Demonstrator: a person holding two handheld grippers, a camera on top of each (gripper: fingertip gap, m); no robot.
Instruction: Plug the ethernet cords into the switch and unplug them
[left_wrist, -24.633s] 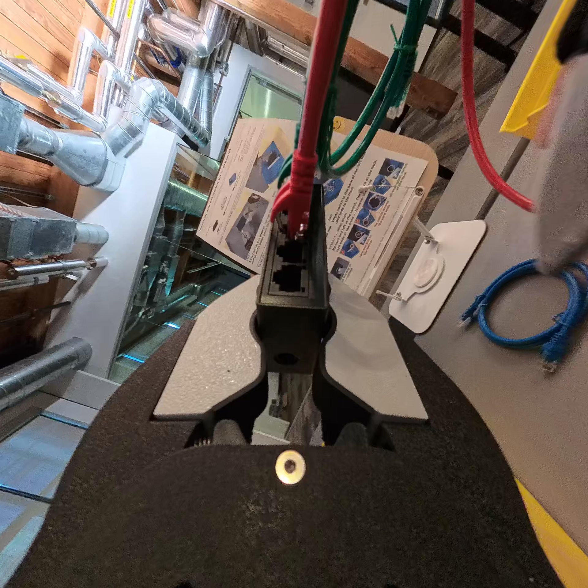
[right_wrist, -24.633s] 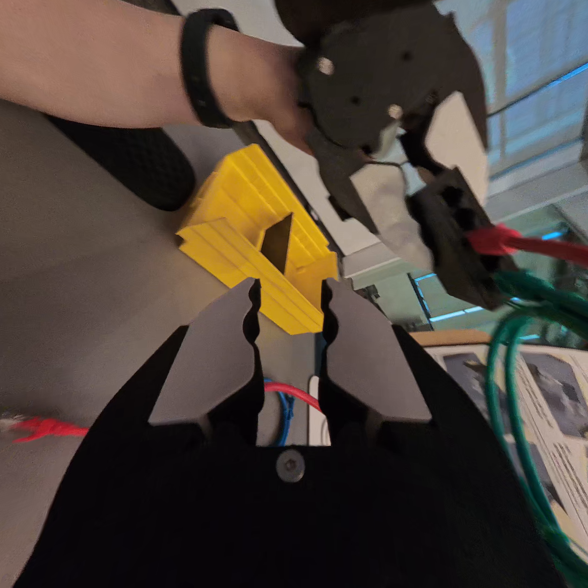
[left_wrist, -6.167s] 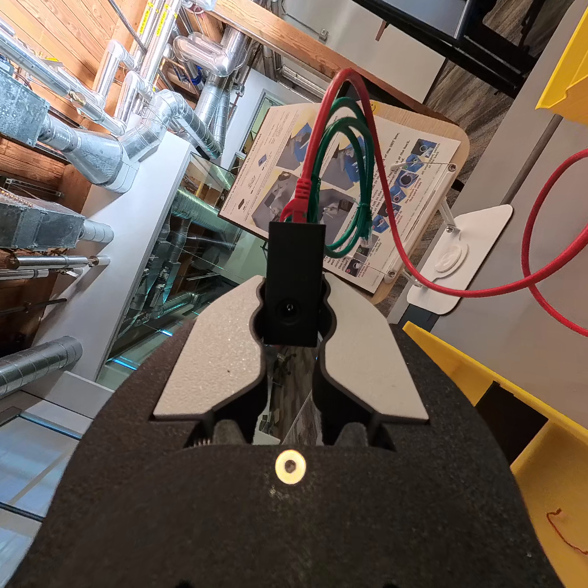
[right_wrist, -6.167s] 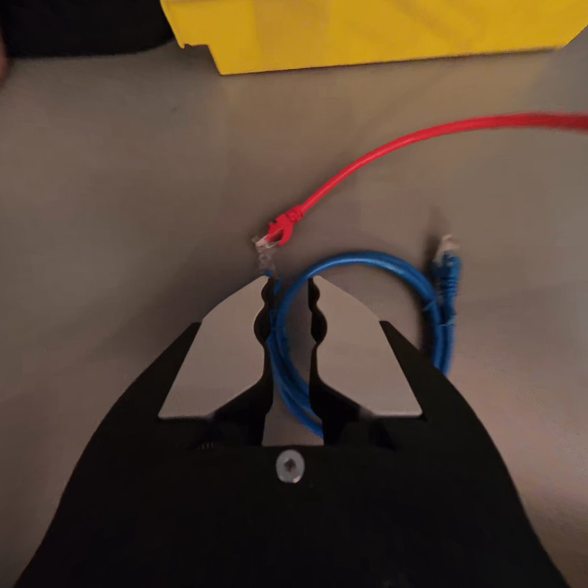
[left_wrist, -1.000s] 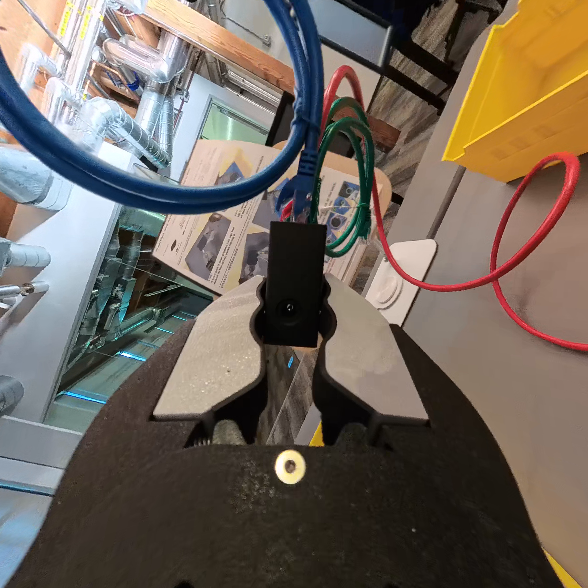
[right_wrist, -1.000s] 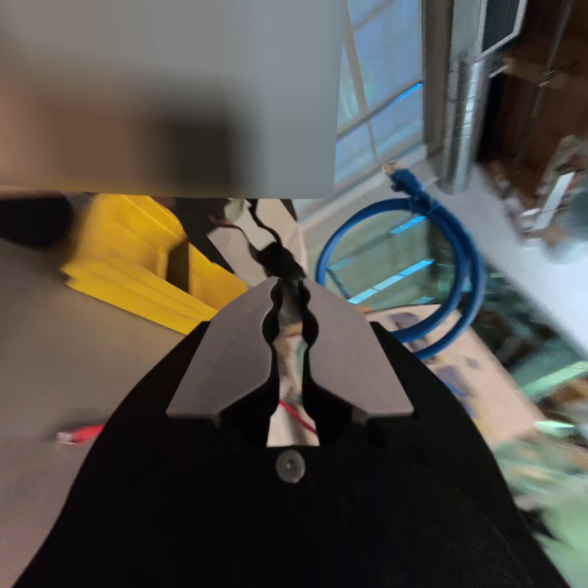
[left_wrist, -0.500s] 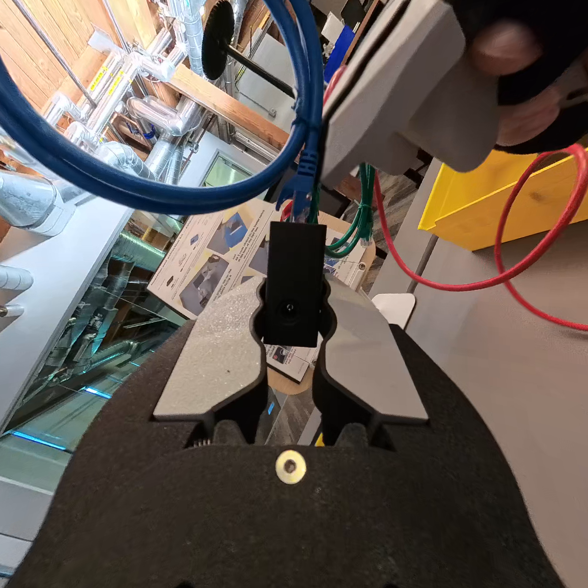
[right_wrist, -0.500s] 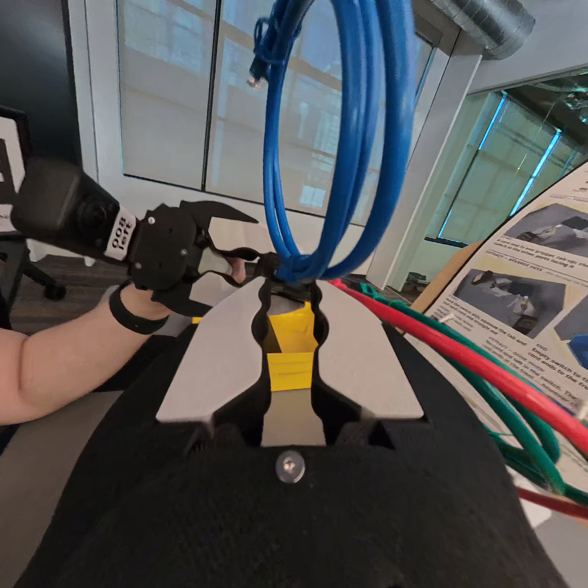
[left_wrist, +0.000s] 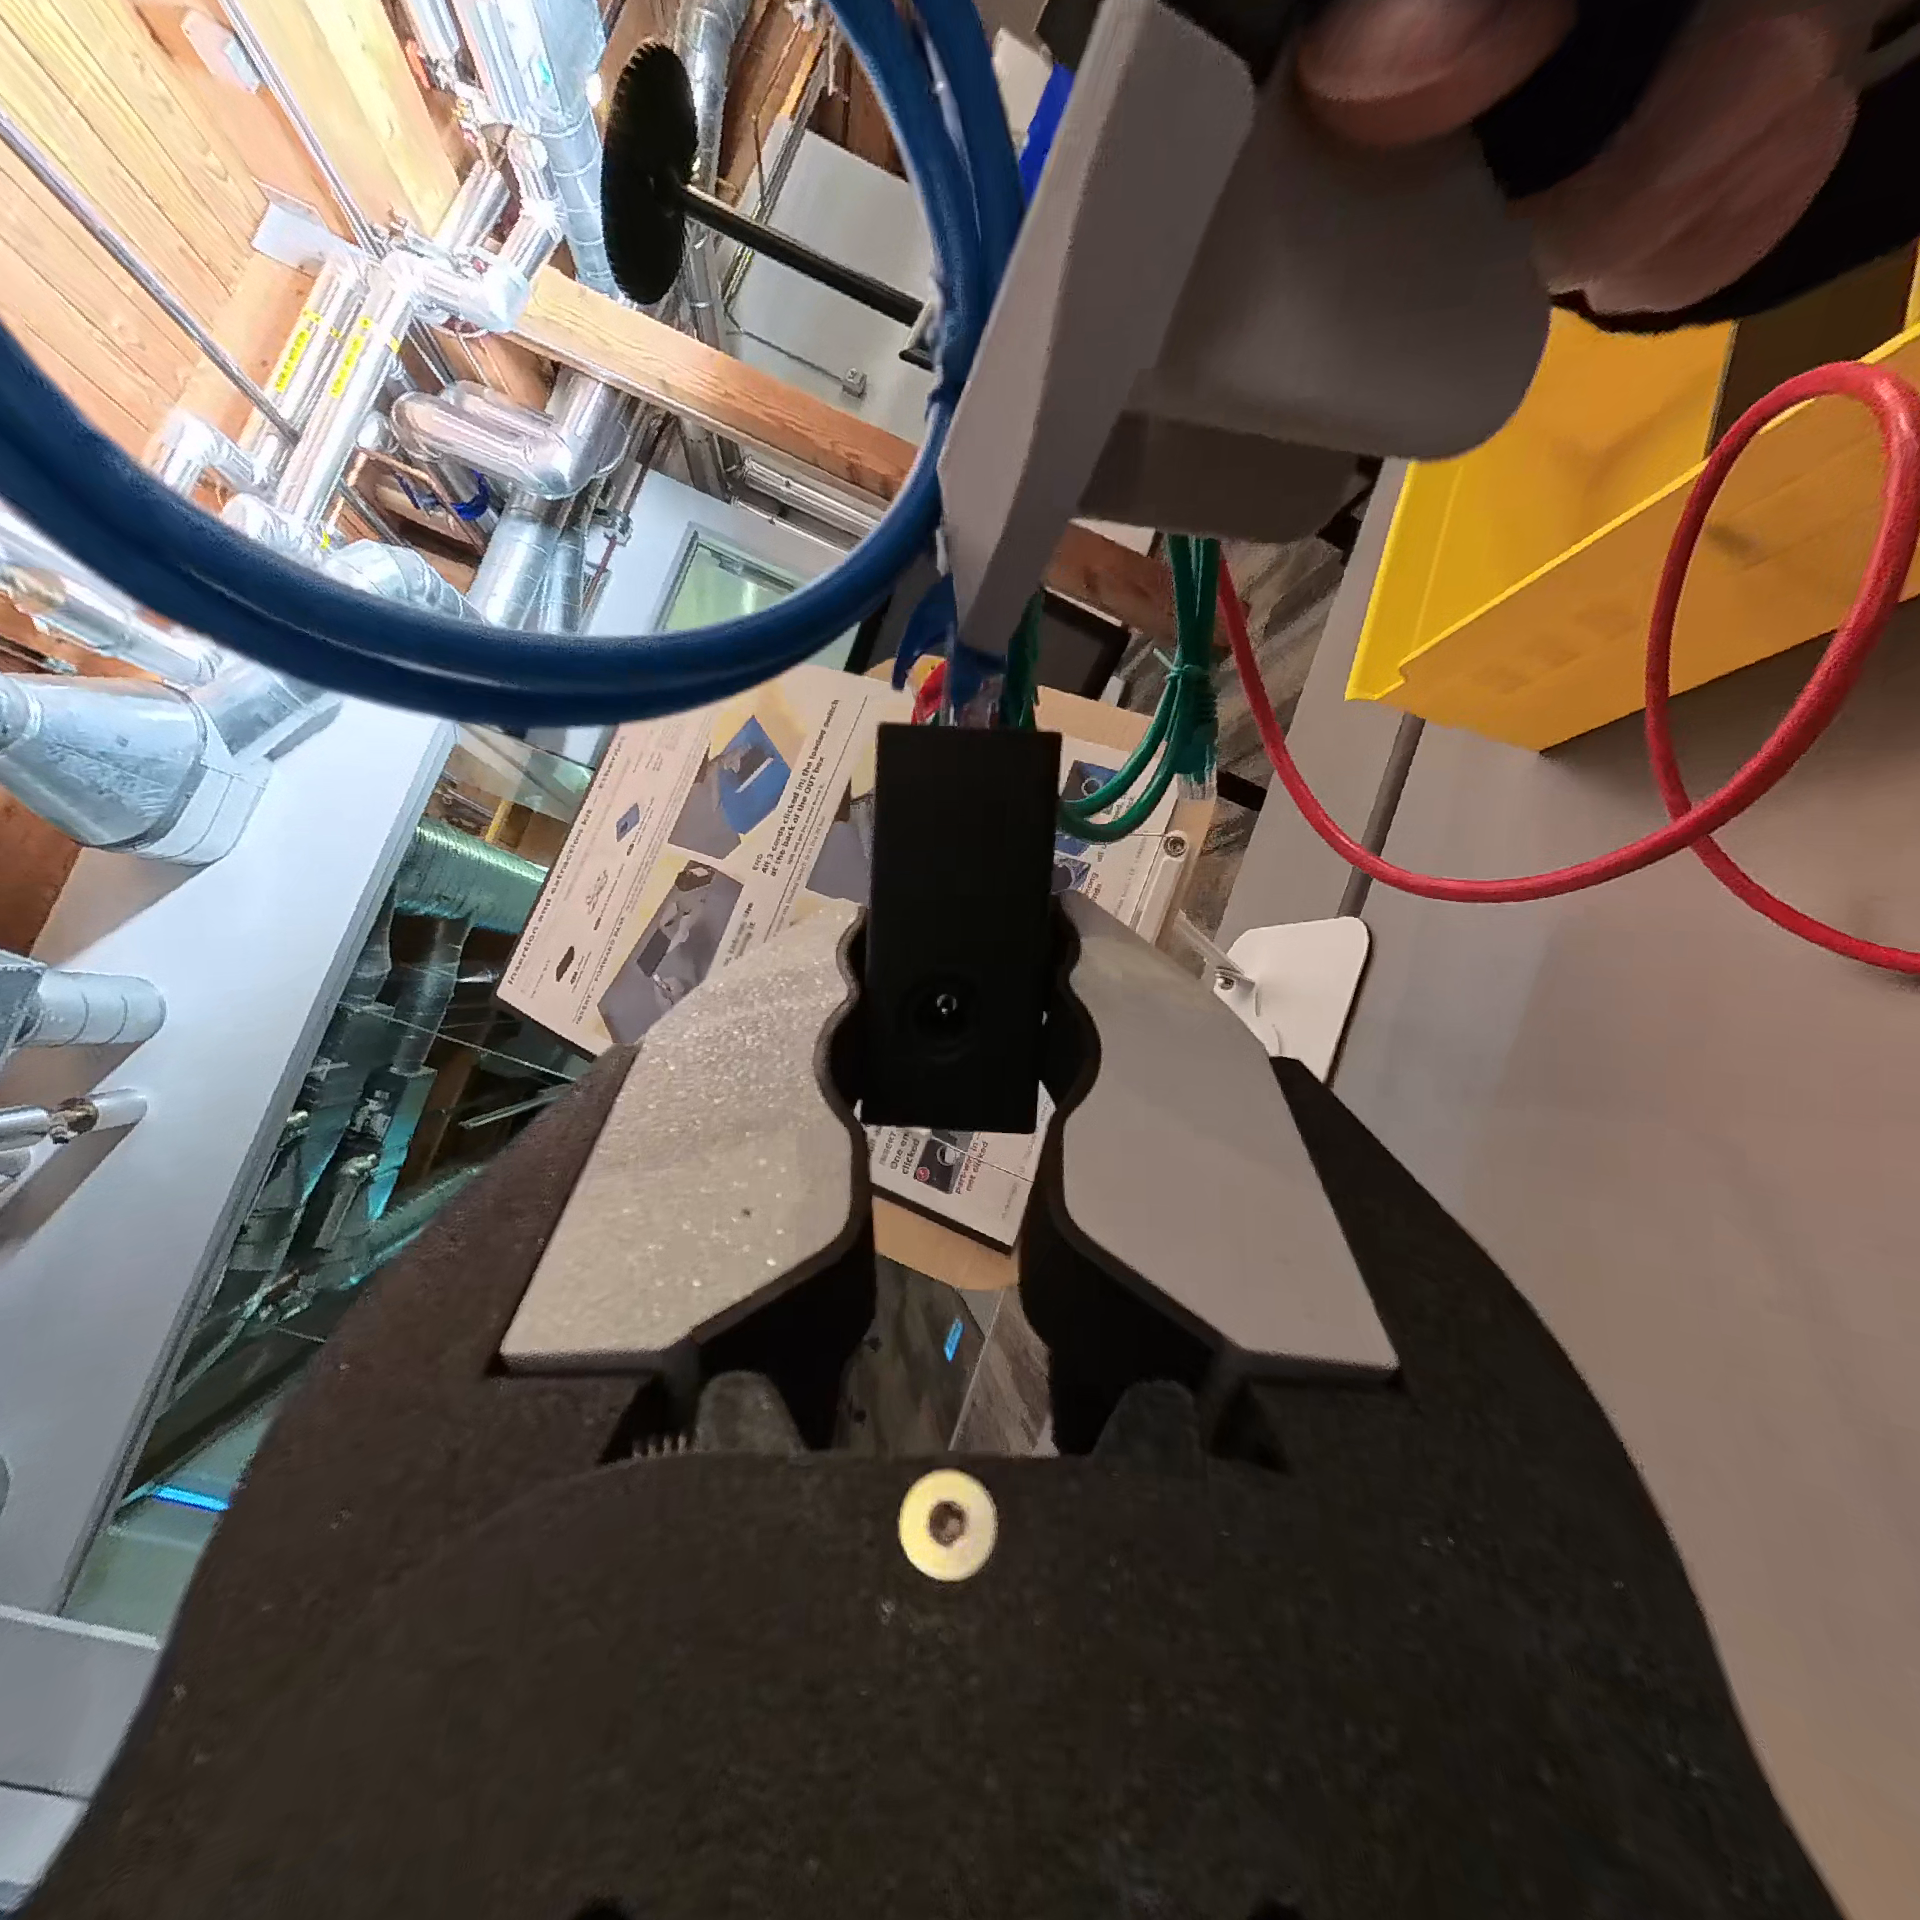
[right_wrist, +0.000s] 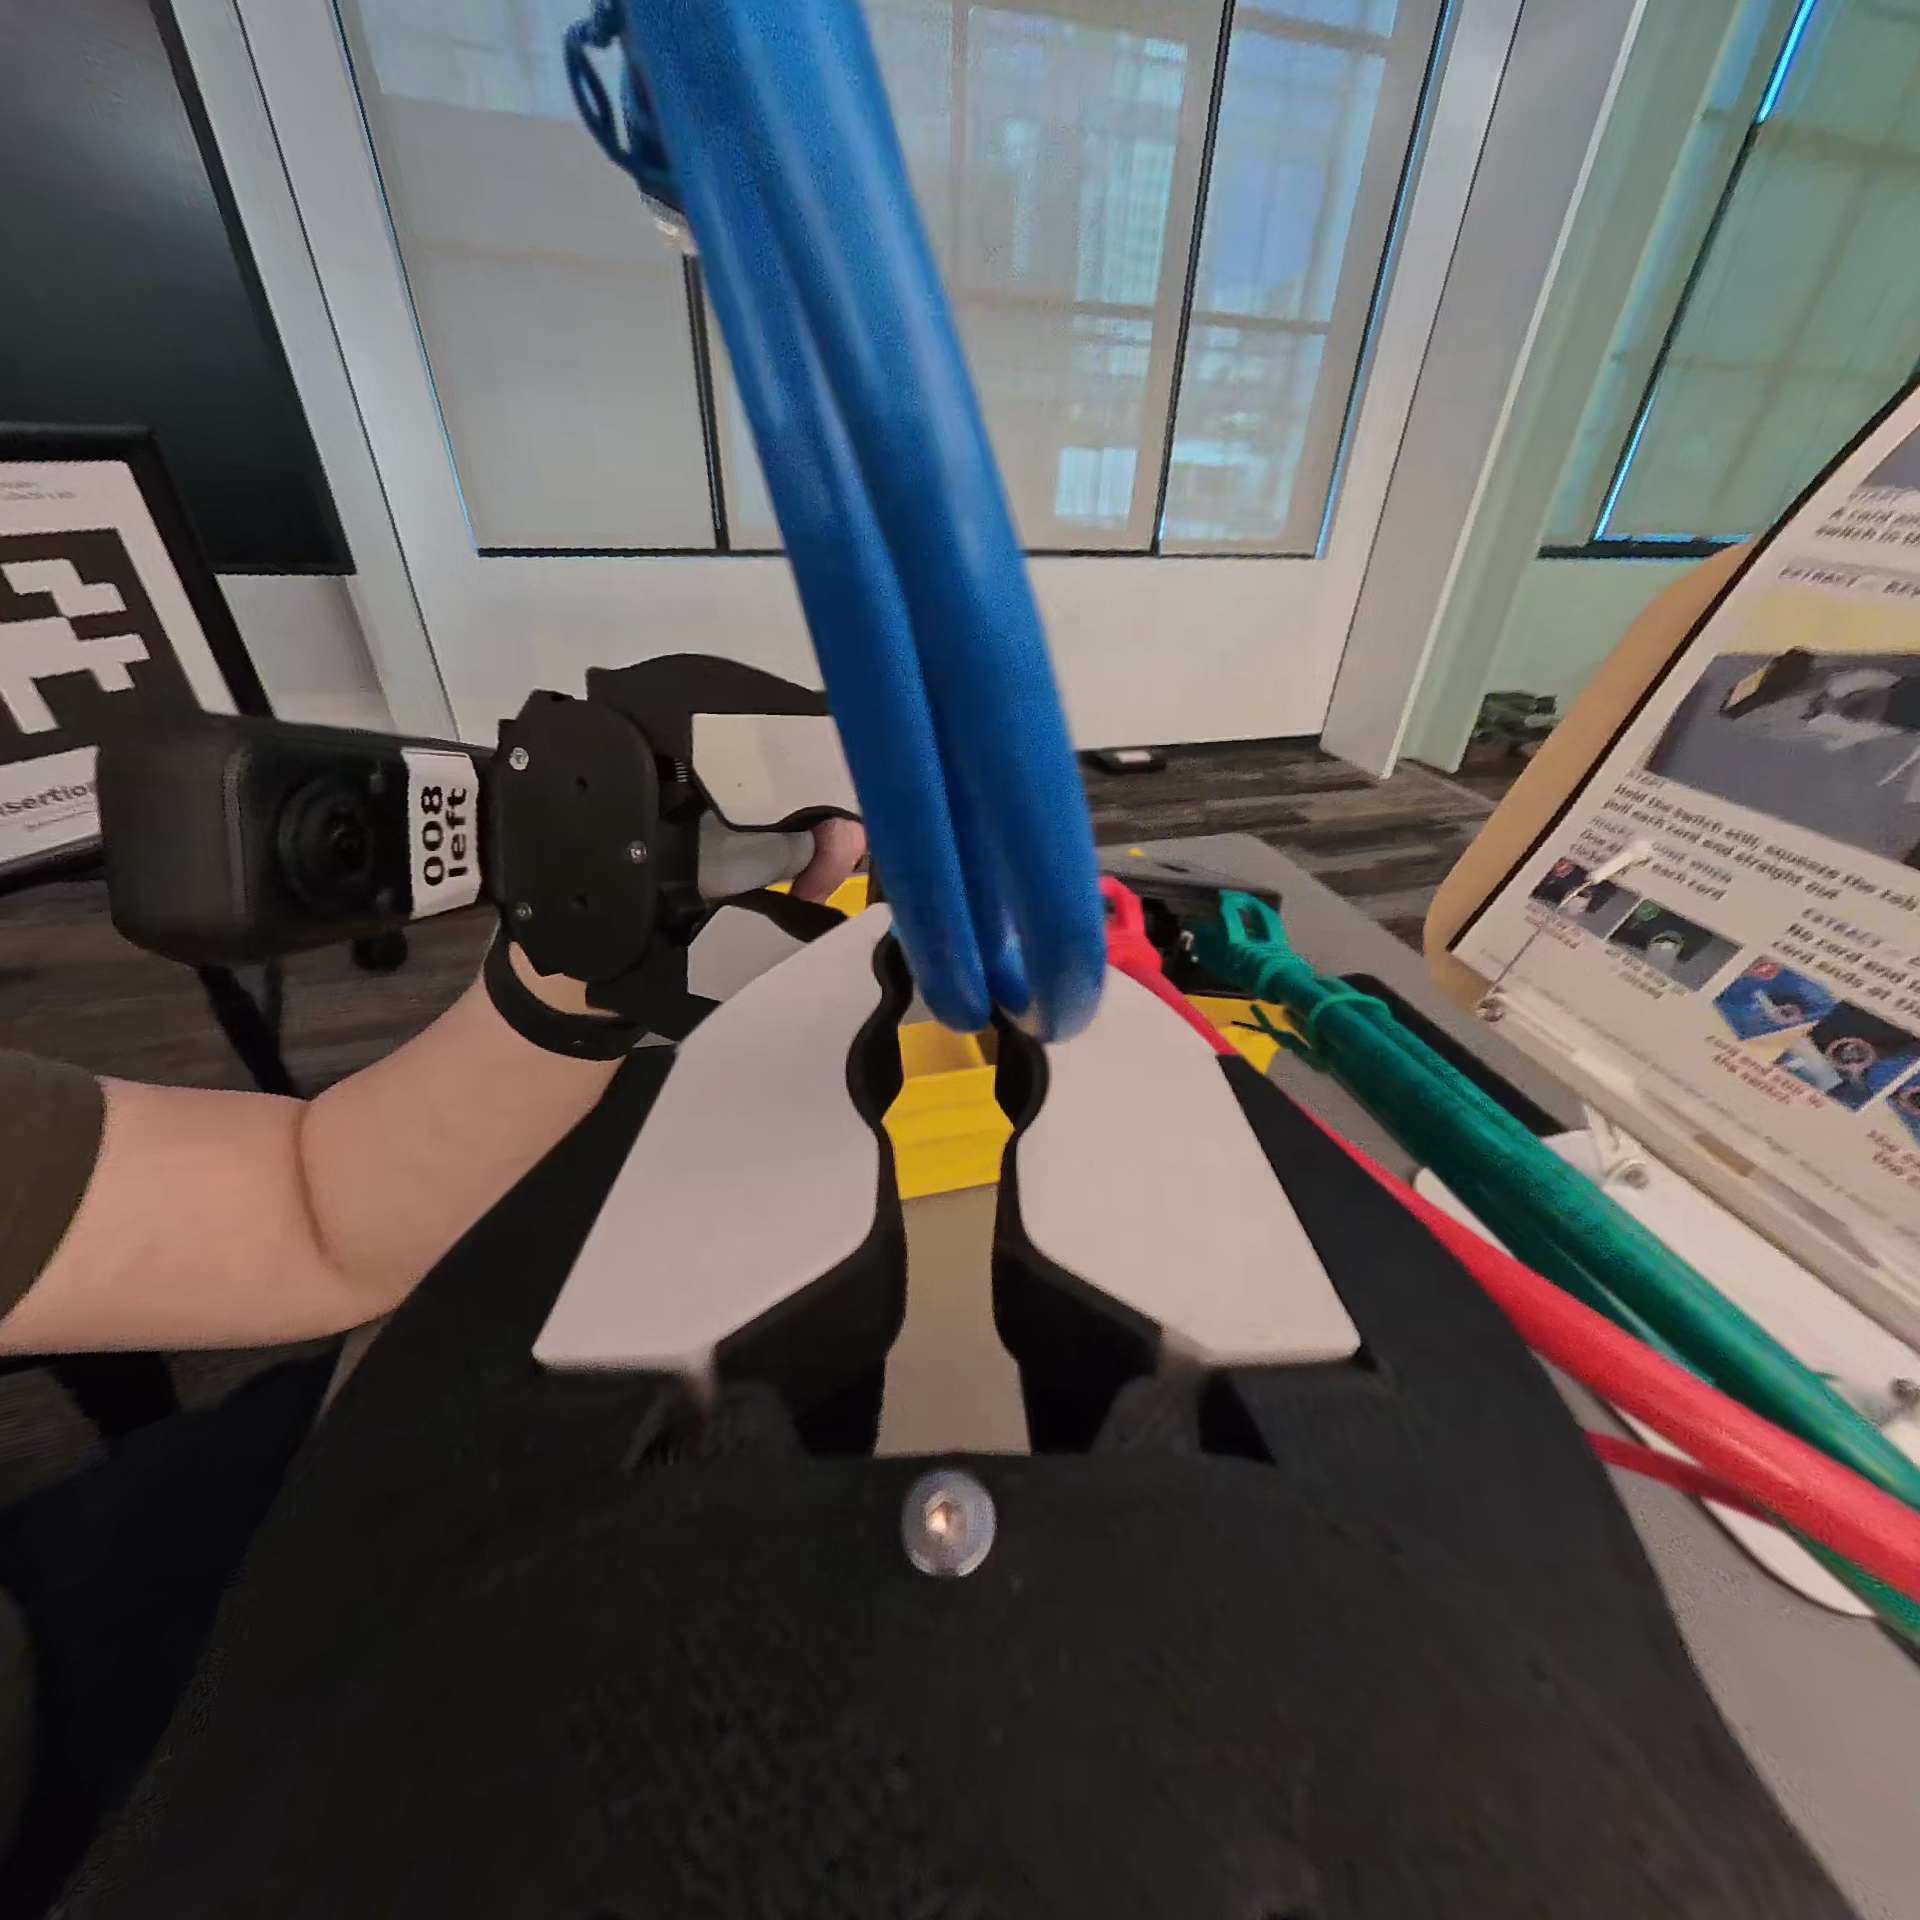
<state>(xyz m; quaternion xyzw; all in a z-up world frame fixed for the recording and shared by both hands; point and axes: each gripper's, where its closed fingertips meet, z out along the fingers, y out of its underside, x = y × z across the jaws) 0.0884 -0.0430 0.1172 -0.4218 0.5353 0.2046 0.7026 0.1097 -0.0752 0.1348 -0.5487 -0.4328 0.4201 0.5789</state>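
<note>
— So where's the switch (left_wrist: 956, 935)?
— Clamped upright between the left gripper's (left_wrist: 956, 997) fingers, cords plugged into its far end.
— And the right gripper (right_wrist: 951, 1023)?
— Nearly closed, tips at the blue cord (right_wrist: 883, 582) coil; grip unclear.

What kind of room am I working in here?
Probably an office or lab set up for data collection: a grey table with an illustrated instruction board, a yellow bin, large windows, and exposed ducts under a wood ceiling.
</note>
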